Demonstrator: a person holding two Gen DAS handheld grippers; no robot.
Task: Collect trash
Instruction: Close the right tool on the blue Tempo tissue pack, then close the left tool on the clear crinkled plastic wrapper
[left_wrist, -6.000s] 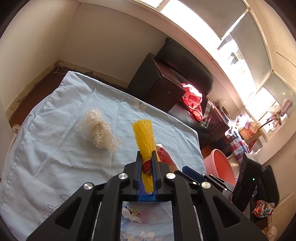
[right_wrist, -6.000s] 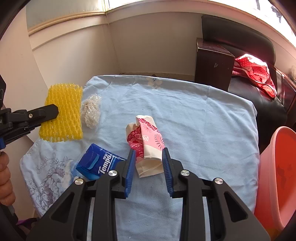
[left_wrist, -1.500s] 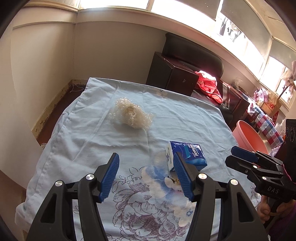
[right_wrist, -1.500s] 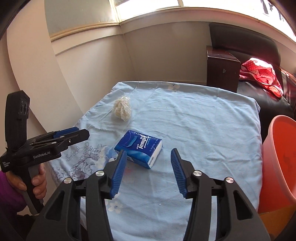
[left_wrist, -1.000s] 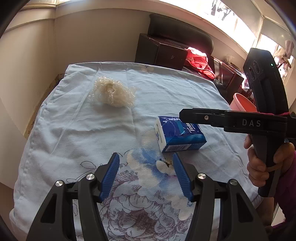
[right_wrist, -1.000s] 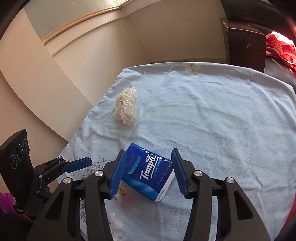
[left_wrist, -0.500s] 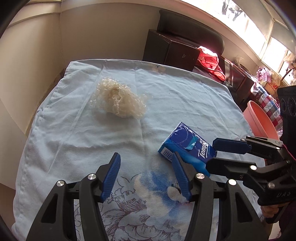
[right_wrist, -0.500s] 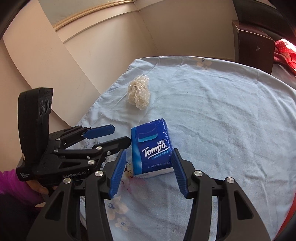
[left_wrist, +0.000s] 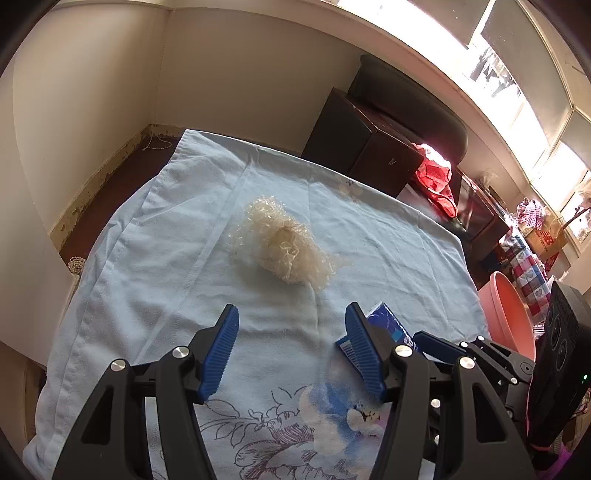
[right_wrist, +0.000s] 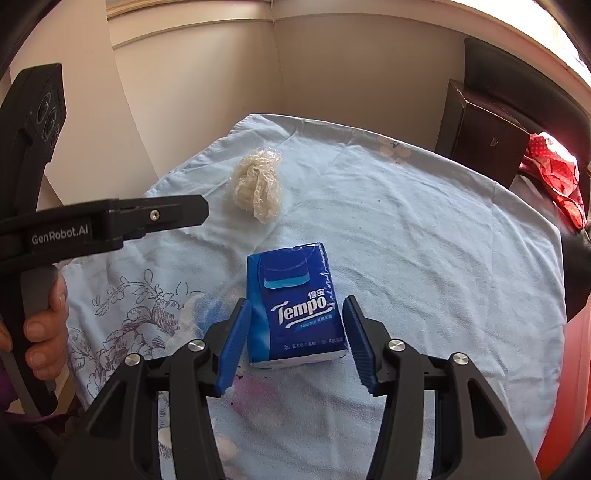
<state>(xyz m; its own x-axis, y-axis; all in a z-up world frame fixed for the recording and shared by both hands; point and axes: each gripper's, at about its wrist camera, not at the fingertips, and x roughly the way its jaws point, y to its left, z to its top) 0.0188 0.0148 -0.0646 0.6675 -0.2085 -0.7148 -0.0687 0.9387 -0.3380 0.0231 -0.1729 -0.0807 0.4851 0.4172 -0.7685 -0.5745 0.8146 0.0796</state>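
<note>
Straddling the blue tissue pack (right_wrist: 297, 306), the right claw (right_wrist: 295, 343) stands apart, pads on either side and not pressing it. The pack lies flat on the cloth-covered worktop (right_wrist: 424, 240). The left claw (left_wrist: 291, 350) gapes empty, the crumpled plastic wad (left_wrist: 282, 243) ahead of it.

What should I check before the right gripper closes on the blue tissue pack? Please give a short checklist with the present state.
1. Tissue pack lies between the right gripper fingers: ok.
2. Right jaws open, pads clear of the pack: ok.
3. Pack lies flat on the blue cloth: ok.
4. Left gripper open, holding nothing: ok.
5. Left gripper keeps clear of the pack: cannot tell; it is close beside it.
6. Pink basin free to receive trash: cannot tell.
</note>
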